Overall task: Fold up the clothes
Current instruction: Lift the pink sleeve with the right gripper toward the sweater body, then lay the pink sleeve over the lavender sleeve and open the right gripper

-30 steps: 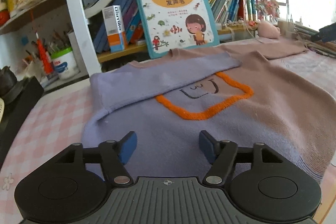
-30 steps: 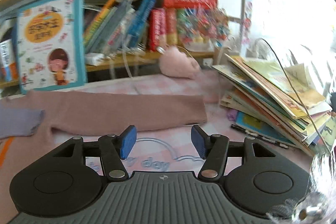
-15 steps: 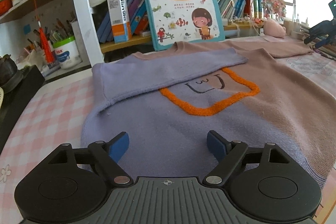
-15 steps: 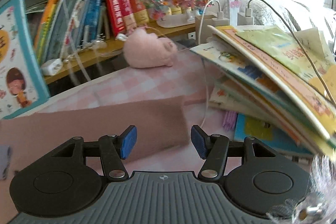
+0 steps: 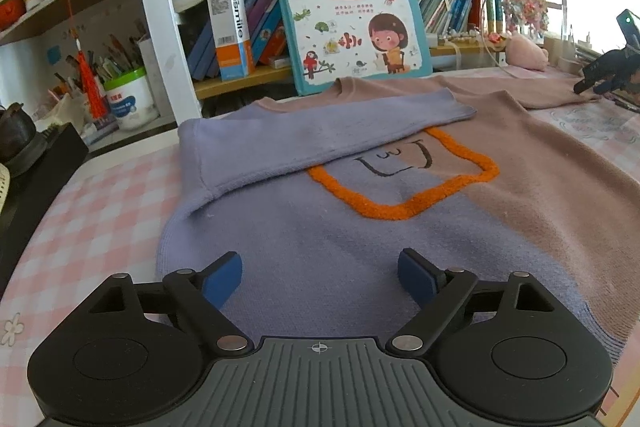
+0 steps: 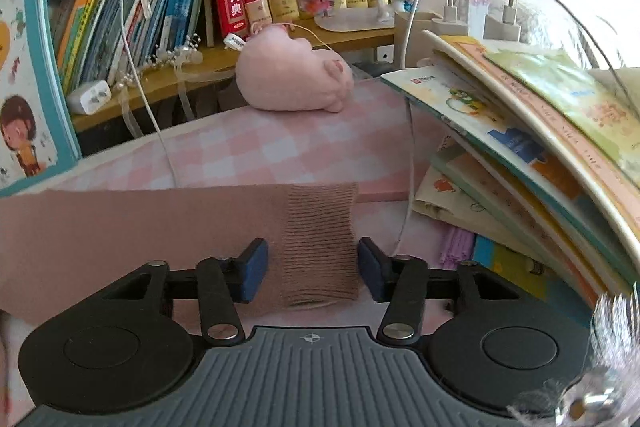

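Item: knitted two-tone sweater [image 5: 360,227], lilac on one half and dusty pink on the other, with an orange looped square outline on the chest. It lies flat across the middle of the left wrist view. Its lilac sleeve [image 5: 320,135] is folded across the chest; its pink sleeve [image 6: 160,227] stretches out straight, with the ribbed cuff [image 6: 320,243] at lower centre of the right wrist view.

Left claw [image 5: 320,279]: released, jaws opening wide over the lilac hem at the bottom of the frame, nothing between them.

Right claw [image 6: 312,267]: jaws closing around the ribbed cuff, which sits between the blue pads [image 6: 252,267]; gaps show on both sides, so it is not yet gripped.

Risks, as judged:
- The pads may close on one knit layer only, or pinch the tablecloth beneath, dragging it along.
- The white charging cable [image 6: 408,155] hangs just beside the cuff and could snag as the sleeve is lifted.
- The leaning stack of picture books [image 6: 520,147] at right could be knocked.

Surface: counter under a pink-and-white checked cloth [image 6: 260,143].

Room: wooden bookshelves [image 5: 240,83] crammed with books, a large teal children's book [image 5: 348,11] propped upright, a pink plush toy [image 6: 292,79], a pen pot [image 5: 128,95] at left.
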Tool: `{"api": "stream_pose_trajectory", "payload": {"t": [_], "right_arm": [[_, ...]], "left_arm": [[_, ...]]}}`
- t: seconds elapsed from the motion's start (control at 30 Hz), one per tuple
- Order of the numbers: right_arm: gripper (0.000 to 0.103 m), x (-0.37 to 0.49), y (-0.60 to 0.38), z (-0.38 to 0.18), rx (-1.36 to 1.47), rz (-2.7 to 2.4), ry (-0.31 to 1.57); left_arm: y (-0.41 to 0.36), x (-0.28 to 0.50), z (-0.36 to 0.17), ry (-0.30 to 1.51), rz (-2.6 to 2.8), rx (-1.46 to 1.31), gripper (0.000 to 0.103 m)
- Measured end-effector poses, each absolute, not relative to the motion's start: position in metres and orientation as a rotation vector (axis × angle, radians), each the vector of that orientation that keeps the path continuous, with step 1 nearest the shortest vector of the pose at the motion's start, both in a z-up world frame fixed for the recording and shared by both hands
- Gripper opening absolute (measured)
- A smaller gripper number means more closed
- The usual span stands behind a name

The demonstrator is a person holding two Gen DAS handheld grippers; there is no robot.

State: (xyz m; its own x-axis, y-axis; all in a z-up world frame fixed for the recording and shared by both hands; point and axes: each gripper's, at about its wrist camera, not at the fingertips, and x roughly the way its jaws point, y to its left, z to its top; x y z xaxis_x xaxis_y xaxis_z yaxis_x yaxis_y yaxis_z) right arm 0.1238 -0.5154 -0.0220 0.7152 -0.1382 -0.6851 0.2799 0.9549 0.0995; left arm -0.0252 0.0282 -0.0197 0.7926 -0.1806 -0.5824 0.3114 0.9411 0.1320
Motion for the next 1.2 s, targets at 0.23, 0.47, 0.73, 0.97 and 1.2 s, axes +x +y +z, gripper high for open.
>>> {"api": "stream_pose_trajectory", "payload": {"t": [0.23, 0.47, 0.73, 0.97, 1.2], "right_arm": [[0.009, 0.117, -0.512, -0.013, 0.198, -0.234, 0.728], [0.008, 0.096, -0.476, 0.044, 0.276, -0.089, 0.549], [0.008, 0.09, -0.361, 0.117, 0.187, 0.232, 0.397], [0.008, 0.112, -0.25, 0.155, 0.157, 0.489, 0.342], [0.008, 0.136, -0.158, 0.15, 0.161, 0.658, 0.372]], "left_arm": [[0.027, -0.026, -0.02, 0.596, -0.262, 0.237, 0.088], [0.026, -0.027, -0.019, 0.593, -0.26, 0.247, 0.088], [0.026, -0.027, -0.019, 0.594, -0.259, 0.246, 0.088], [0.027, -0.027, -0.019, 0.597, -0.256, 0.243, 0.09], [0.027, -0.026, -0.019, 0.598, -0.254, 0.242, 0.09]]}}
